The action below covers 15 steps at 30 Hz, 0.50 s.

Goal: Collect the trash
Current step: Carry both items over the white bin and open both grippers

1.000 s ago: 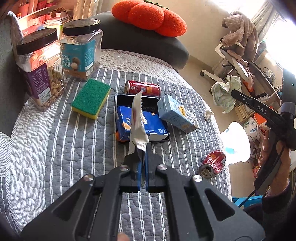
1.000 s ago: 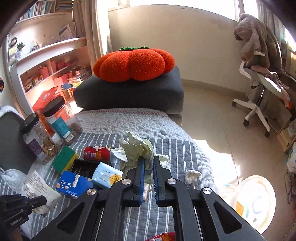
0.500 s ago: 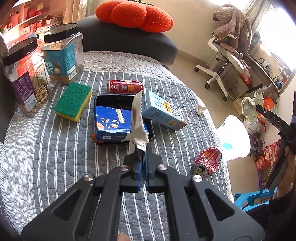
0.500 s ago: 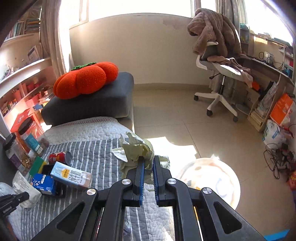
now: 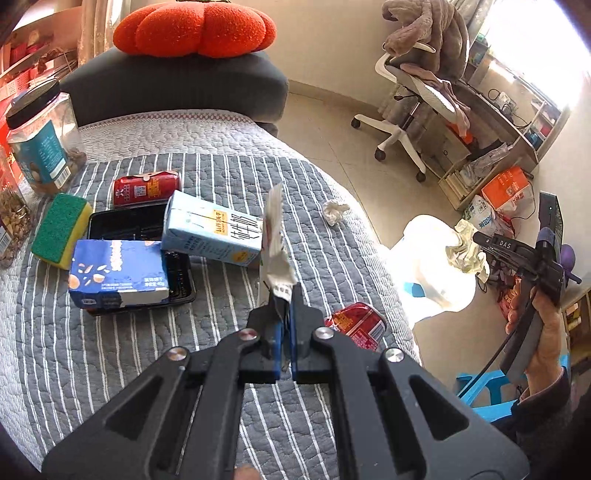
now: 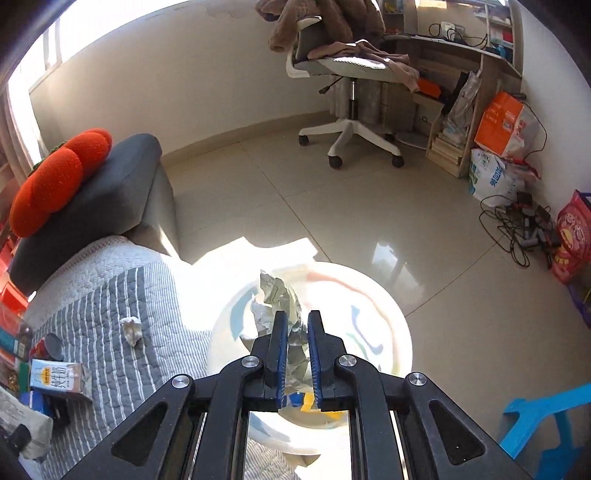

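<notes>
My left gripper [image 5: 283, 295] is shut on a torn white wrapper [image 5: 273, 236] and holds it upright above the grey striped quilt [image 5: 110, 362]. My right gripper [image 6: 294, 319] holds a crumpled pale paper wad [image 6: 275, 299] directly over the white trash bin [image 6: 369, 325]; its jaws stand slightly apart around the wad. In the left wrist view the right gripper [image 5: 480, 240] and wad [image 5: 466, 249] hang over the bin [image 5: 424, 258]. On the quilt lie a light blue carton [image 5: 210, 229], a blue box [image 5: 118, 273], two red cans [image 5: 146, 186] [image 5: 356, 325] and a small paper ball [image 5: 334, 210].
A black tray [image 5: 129, 221], a green sponge [image 5: 61, 229] and snack jars [image 5: 40, 147] sit at the left. A dark cushion [image 5: 177, 85] carries an orange pumpkin pillow [image 5: 194, 27]. An office chair [image 6: 351, 74], cables [image 6: 517, 225] and a blue stool [image 6: 535, 421] stand on the floor.
My right gripper carried the paper wad off the quilt to above the bin, and its jaws have loosened slightly. My left gripper swung right with the wrapper still held.
</notes>
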Each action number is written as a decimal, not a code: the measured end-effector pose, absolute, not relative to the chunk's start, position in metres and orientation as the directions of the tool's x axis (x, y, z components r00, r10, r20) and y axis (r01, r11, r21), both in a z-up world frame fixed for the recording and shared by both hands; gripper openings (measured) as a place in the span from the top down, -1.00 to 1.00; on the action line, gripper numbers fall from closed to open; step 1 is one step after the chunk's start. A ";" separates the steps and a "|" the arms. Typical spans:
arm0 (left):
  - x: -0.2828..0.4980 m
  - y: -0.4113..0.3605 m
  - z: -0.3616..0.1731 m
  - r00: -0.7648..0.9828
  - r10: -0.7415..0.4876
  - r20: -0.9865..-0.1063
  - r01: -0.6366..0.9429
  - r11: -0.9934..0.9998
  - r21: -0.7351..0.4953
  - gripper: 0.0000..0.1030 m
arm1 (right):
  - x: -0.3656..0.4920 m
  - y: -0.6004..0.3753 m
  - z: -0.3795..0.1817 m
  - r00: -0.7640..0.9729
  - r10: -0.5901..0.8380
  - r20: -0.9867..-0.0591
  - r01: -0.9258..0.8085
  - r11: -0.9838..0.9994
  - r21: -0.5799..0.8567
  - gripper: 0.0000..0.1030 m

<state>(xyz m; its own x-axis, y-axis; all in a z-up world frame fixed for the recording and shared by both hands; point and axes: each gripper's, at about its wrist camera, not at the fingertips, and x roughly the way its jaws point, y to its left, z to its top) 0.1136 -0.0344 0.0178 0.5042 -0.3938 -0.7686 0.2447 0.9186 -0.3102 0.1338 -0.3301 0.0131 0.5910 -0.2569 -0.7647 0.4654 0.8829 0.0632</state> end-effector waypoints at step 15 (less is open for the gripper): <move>0.142 -0.192 0.053 0.415 -0.532 -0.738 0.459 0.823 -0.336 0.93 | 0.088 -0.398 0.055 0.631 -0.310 -0.711 0.595 0.781 0.188 -0.66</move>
